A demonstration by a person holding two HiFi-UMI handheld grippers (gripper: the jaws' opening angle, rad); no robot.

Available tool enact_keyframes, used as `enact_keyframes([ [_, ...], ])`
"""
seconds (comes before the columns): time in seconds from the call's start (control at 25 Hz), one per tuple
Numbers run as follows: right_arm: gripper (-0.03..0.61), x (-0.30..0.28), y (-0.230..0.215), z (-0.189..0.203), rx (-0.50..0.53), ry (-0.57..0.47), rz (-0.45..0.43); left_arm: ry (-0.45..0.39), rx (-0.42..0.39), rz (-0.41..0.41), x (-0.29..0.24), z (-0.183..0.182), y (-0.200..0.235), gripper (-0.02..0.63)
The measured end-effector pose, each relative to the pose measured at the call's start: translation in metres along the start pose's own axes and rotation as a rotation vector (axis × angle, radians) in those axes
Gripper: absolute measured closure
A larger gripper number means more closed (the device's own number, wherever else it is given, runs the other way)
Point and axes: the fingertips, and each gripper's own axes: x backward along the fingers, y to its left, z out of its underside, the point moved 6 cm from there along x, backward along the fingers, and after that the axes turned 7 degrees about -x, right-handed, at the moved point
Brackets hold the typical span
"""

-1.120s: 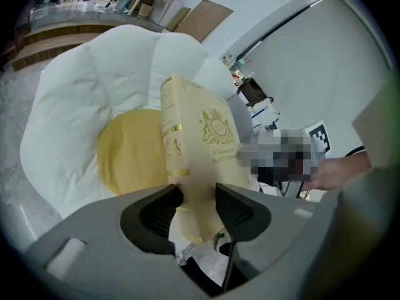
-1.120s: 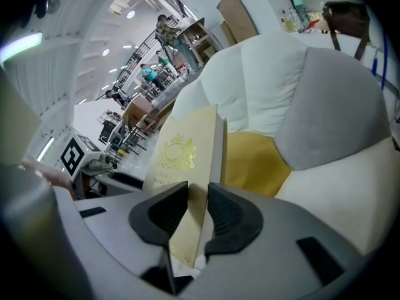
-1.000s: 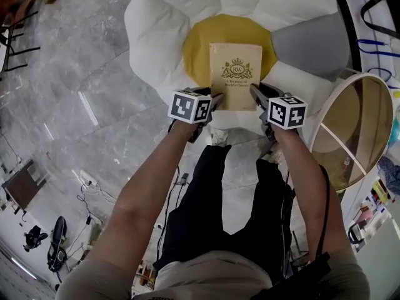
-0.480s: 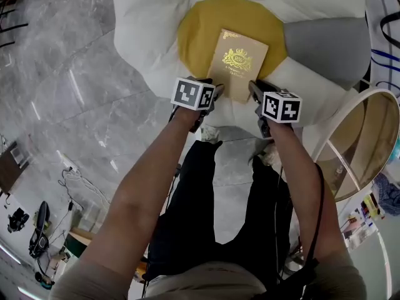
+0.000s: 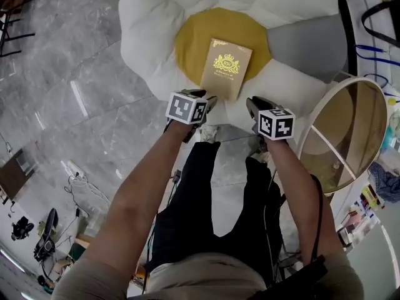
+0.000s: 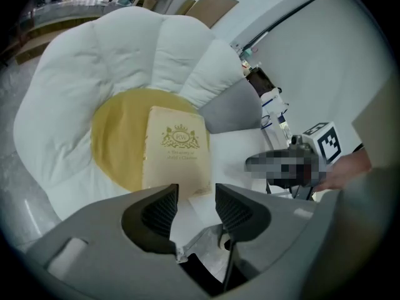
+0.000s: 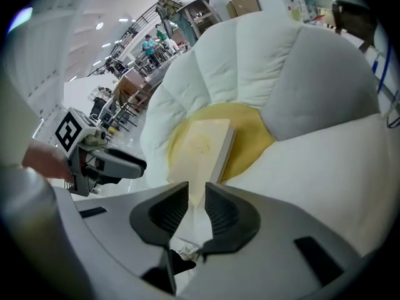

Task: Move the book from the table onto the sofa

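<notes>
The left gripper [image 5: 210,101] has its jaws spread with nothing between them. The right gripper [image 5: 252,104] stands beside it. Its jaws have just been closing, yet a narrow gap remains and they hold nothing either. Both point down over the near edge of the sofa [image 5: 150,24], a flower-shaped seat with puffy white petals, one grey petal [image 5: 309,39] and a yellow centre [image 5: 190,45].

The book [image 5: 226,69] lies flat on that yellow centre, just ahead of both grippers and apart from them. Its cover is cream-gold with a golden crest and a line of small print below. It sits turned a little askew, its near corner reaching over the white petal between the grippers. Bare yellow shows to its left and beyond it.

To the left is open marble floor [image 5: 75,92]. At the right a round table [image 5: 312,133] with a white rim stands near the right gripper.
</notes>
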Motion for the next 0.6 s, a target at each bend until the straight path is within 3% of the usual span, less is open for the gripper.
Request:
enact_keyframes([
  [0.32, 0.532, 0.103, 0.052, -0.005, -0.017, -0.03, -0.056, -0.039, -0.026, 0.05, 0.076, -0.02, -0.07, 0.42],
  [0.6, 0.555, 0.21, 0.094, 0.001, -0.007, -0.072, -0.109, -0.052, -0.119, 0.148, 0.145, -0.028, -0.153, 0.42],
])
